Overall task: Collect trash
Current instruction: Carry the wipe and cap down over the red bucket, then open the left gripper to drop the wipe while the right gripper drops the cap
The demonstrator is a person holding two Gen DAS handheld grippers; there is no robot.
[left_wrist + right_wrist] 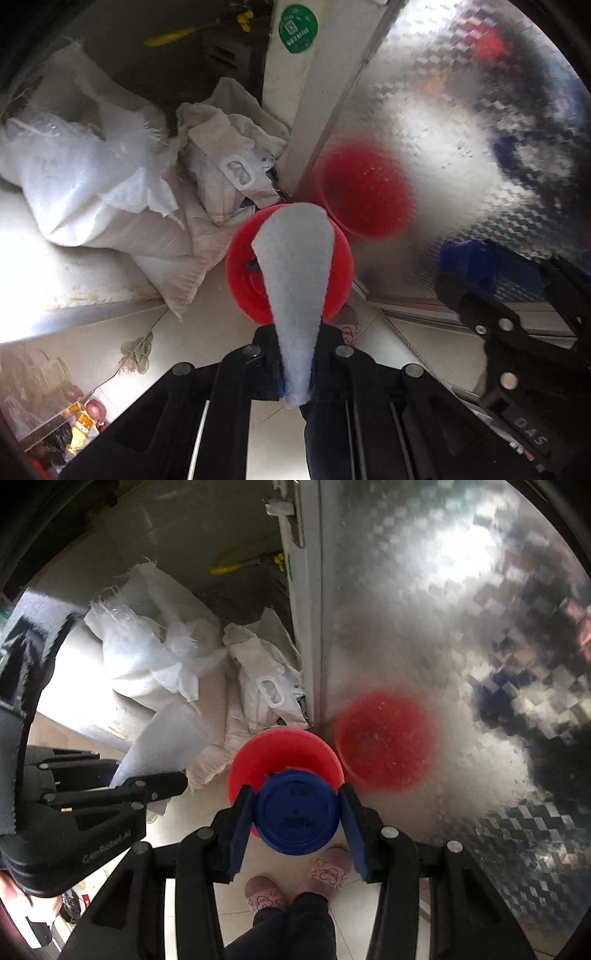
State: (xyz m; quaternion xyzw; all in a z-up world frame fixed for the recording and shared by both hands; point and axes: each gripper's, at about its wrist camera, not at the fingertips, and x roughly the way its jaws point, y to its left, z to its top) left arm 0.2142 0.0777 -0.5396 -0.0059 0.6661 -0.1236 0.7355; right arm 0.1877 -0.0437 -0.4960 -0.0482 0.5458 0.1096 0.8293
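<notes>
Pale felt-like scrap point(295, 280) clamped in left fingers point(295, 373), round blue lid point(297, 812) between right fingers point(297, 825), red bin point(284, 753) below.

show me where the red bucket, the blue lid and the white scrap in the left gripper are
red bucket point(288, 747), right wrist view, on its inner wall.
blue lid point(297, 810), right wrist view, on its flat face.
white scrap point(295, 266), left wrist view, on its wide upper part.

Red bin point(284, 753) mouth open from above, white sacks point(162, 672) crowding its 10 o'clock side, patterned metal door point(424, 627) hard against 2 o'clock, bare tile floor point(192, 808) free at 7 o'clock
</notes>
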